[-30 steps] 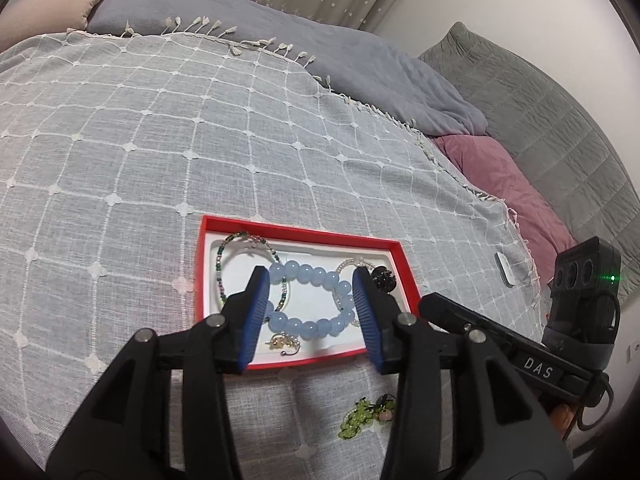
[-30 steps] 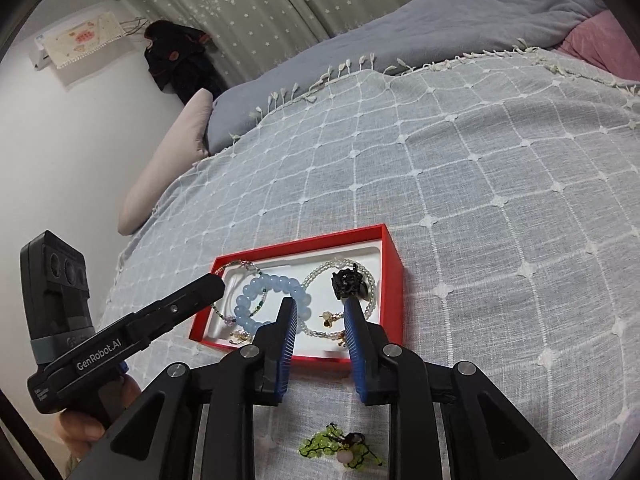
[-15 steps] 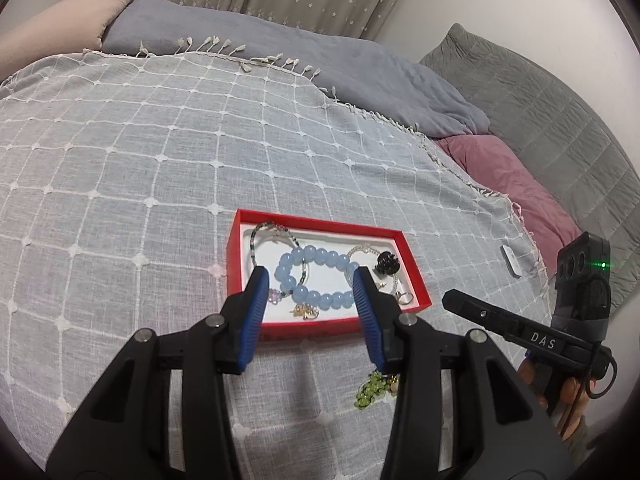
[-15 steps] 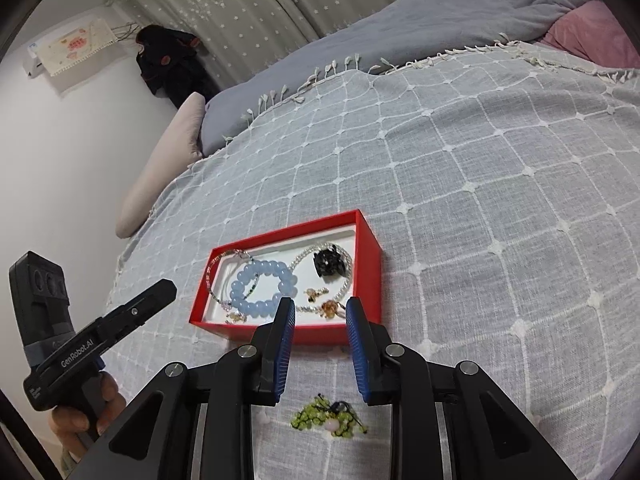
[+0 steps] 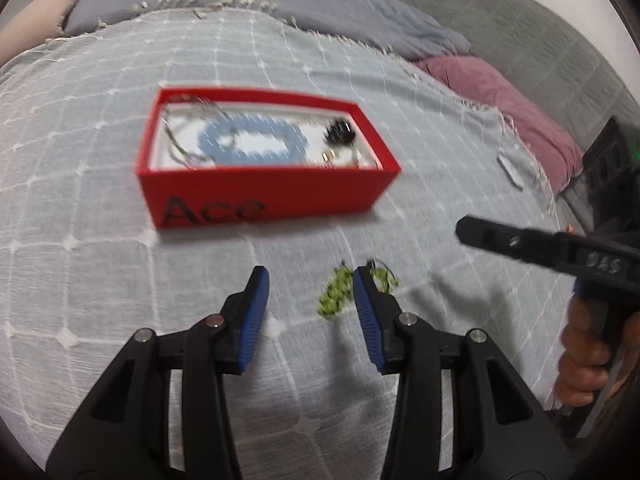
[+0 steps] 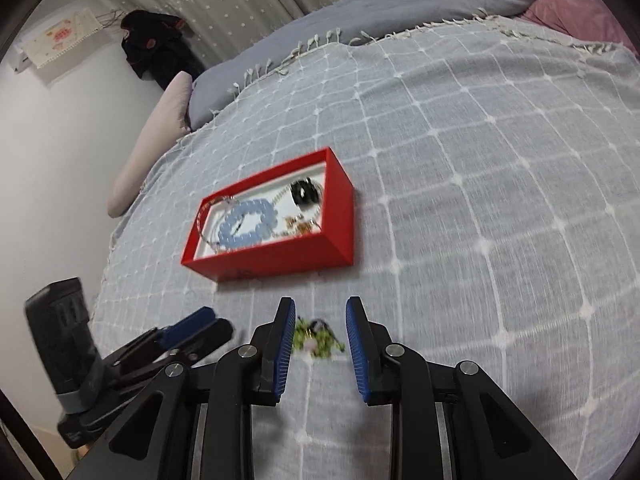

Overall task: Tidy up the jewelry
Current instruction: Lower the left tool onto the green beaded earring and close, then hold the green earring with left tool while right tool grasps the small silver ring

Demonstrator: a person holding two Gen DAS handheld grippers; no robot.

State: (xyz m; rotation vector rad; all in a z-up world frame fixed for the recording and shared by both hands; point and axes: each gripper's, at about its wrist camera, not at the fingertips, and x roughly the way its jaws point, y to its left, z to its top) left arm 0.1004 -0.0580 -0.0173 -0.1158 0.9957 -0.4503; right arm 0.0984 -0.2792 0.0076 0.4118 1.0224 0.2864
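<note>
A red box (image 5: 256, 196) (image 6: 280, 254) lies on the grey checked bedspread. It holds a blue bead bracelet (image 5: 252, 140) (image 6: 248, 226), thin chain bracelets and a black flower piece (image 5: 340, 134) (image 6: 305, 192). A green bead piece (image 5: 338, 296) (image 6: 318, 340) lies on the cloth in front of the box. My left gripper (image 5: 308, 292) is open, with the green piece by its right finger. My right gripper (image 6: 320, 320) is open and low over the cloth, with the green piece between its fingers.
A small white object (image 5: 510, 170) lies near the fringed right edge of the bedspread. A pink pillow (image 5: 500, 92), a grey quilt (image 5: 520, 28) and a beige pillow (image 6: 152, 148) lie around it. The left gripper (image 6: 192, 332) shows beside the right one.
Both grippers have dropped low and pulled back from over the red box toward the green bead piece. The right gripper's fingers have opened wider and now flank it.
</note>
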